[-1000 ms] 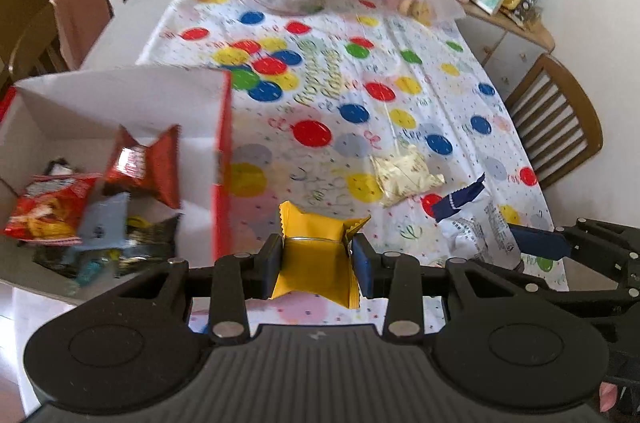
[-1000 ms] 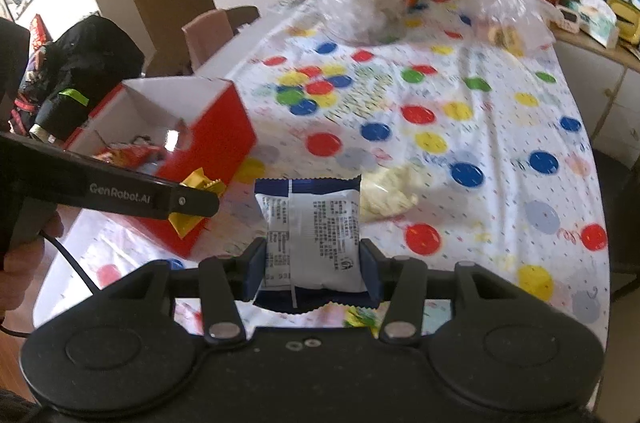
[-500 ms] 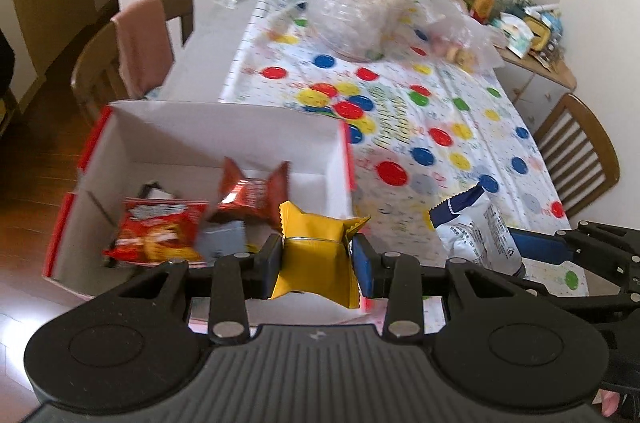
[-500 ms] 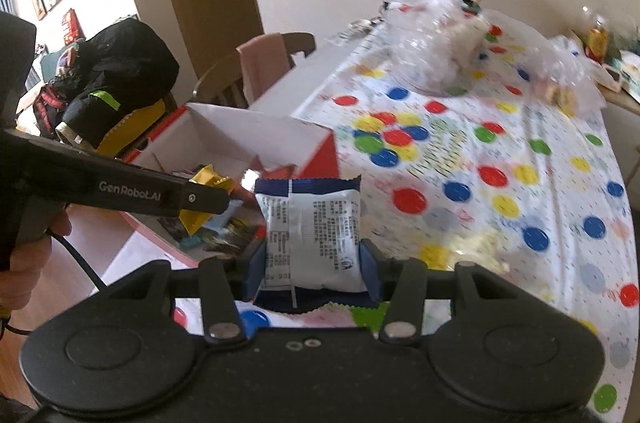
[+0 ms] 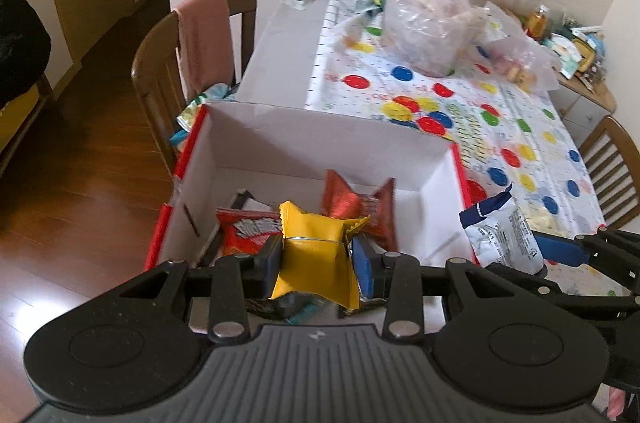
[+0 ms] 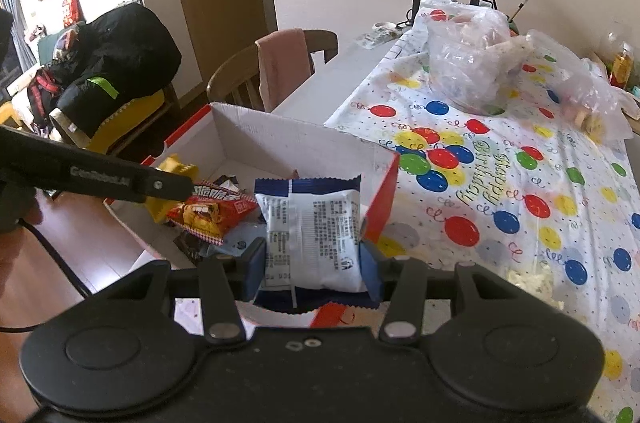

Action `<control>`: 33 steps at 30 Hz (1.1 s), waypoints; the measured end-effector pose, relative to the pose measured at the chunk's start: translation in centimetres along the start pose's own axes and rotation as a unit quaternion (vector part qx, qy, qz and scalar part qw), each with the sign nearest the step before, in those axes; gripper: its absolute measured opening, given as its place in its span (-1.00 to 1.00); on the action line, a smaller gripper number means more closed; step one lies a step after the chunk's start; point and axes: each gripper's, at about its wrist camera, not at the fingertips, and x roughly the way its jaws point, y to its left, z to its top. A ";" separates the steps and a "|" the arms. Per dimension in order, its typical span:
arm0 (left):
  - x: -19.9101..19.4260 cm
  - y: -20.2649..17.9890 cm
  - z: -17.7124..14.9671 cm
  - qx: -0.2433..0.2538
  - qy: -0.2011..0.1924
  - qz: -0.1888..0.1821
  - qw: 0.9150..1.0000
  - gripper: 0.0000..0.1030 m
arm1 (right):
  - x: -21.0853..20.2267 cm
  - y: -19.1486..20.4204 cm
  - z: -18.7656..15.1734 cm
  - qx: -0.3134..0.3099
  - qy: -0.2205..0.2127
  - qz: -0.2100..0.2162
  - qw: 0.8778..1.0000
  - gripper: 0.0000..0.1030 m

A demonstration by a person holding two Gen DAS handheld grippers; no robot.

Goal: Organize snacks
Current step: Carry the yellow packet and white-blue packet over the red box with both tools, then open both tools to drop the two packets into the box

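Left tongs [image 5: 316, 257] clenched on yellow packet [image 5: 314, 263], hovering over near end of red-and-white box [image 5: 320, 139]. In box: red snack bag [image 5: 248, 233], dark red wrapper [image 5: 356, 201]. Right tongs [image 6: 312, 265] clenched on blue-and-white packet [image 6: 312, 231], over box's near right corner. Right of box: balloon-print cloth [image 6: 500, 183] on counter.

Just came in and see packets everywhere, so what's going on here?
A person is sorting snacks with two handheld grippers. The left gripper clamps a yellow packet over the open box, where other snacks already lie. The right gripper grips a white packet at the box's near corner.
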 end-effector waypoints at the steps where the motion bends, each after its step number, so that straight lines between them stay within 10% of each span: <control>1: 0.4 0.5 0.3 -0.001 0.001 0.004 1.000 -0.29 | 0.5 0.3 0.3 -0.002 0.002 -0.001 1.000 -0.08; 33: 11.3 2.9 3.4 0.031 0.128 0.030 0.991 -0.25 | 13.5 3.8 0.8 -0.041 0.124 -0.008 0.991 -0.08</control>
